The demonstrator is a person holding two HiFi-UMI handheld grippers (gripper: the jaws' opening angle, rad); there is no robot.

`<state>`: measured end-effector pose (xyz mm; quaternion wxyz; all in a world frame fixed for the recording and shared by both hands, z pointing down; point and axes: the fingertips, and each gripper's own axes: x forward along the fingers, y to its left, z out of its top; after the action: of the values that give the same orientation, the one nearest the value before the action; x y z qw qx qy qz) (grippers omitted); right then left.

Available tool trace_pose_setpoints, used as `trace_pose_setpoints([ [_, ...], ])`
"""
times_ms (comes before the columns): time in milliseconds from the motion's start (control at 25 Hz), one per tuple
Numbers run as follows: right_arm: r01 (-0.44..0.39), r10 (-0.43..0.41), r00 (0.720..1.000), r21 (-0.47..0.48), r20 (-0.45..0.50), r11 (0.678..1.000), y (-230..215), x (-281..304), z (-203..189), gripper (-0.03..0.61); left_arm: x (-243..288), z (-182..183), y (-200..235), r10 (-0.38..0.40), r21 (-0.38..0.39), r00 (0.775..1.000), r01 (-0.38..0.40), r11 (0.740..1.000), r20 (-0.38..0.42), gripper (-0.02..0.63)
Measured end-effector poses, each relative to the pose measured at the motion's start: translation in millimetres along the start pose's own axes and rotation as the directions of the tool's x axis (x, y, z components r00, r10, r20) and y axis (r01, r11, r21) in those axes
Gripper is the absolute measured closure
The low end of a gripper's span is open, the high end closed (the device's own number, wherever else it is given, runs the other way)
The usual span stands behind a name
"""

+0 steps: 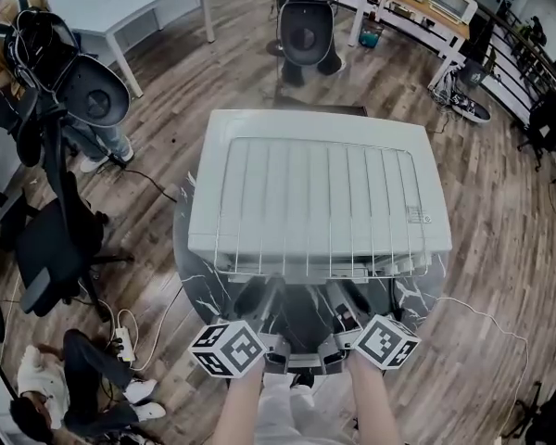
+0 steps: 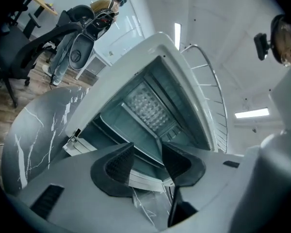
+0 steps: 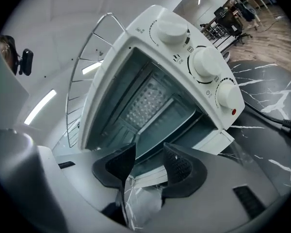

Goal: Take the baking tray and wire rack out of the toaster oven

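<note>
While a dark marble table (image 1: 187, 248) on wood floor (image 1: 500, 239) bears the toaster oven (image 1: 306, 123), wire rack (image 1: 320, 207) tops it, baking tray (image 2: 117, 125) inside; left gripper (image 2: 145, 152) and right gripper (image 3: 149, 152) front it, jaws apart, empty.

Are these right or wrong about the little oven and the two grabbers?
1. The silver wire rack lies on top of the white toaster oven. True.
2. The toaster oven is shut. False: its front stands open, and the inside shows.
3. The right gripper is squeezing a knob. False: its jaws are apart, nothing between them.
4. The oven stands on a dark marble table. True.
5. The left gripper is open. True.
</note>
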<state>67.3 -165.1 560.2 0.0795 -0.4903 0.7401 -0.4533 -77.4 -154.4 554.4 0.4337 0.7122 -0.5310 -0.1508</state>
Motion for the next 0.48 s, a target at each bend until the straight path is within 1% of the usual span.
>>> trace_pose_setpoints([
  [120, 0.030, -0.030, 1.000, 0.009, -0.007, 1.000, -11.3, 11.0, -0.1, 0.399, 10.2, 3.6, 5.9, -0.004, -0.019, 1.000, 0.004, 1.000, 0.000, 0.436],
  [200, 0.044, -0.044, 0.999, 0.013, -0.005, 0.999, -14.1, 18.8, 2.6, 0.386, 17.6, 6.0, 8.5, -0.011, -0.044, 1.000, 0.011, 0.999, -0.001, 0.432],
  [320, 0.061, -0.061, 0.998, 0.012, -0.006, 0.998, -13.8, 28.6, 5.2, 0.373, 26.5, 6.4, 14.3, -0.013, -0.077, 1.000, 0.012, 0.997, -0.012, 0.405],
  [480, 0.078, -0.078, 0.997, 0.049, -0.002, 0.996, -22.5, 39.6, 8.7, 0.359, 39.3, 6.7, 22.4, -0.011, -0.112, 1.000, 0.010, 0.994, -0.013, 0.397],
])
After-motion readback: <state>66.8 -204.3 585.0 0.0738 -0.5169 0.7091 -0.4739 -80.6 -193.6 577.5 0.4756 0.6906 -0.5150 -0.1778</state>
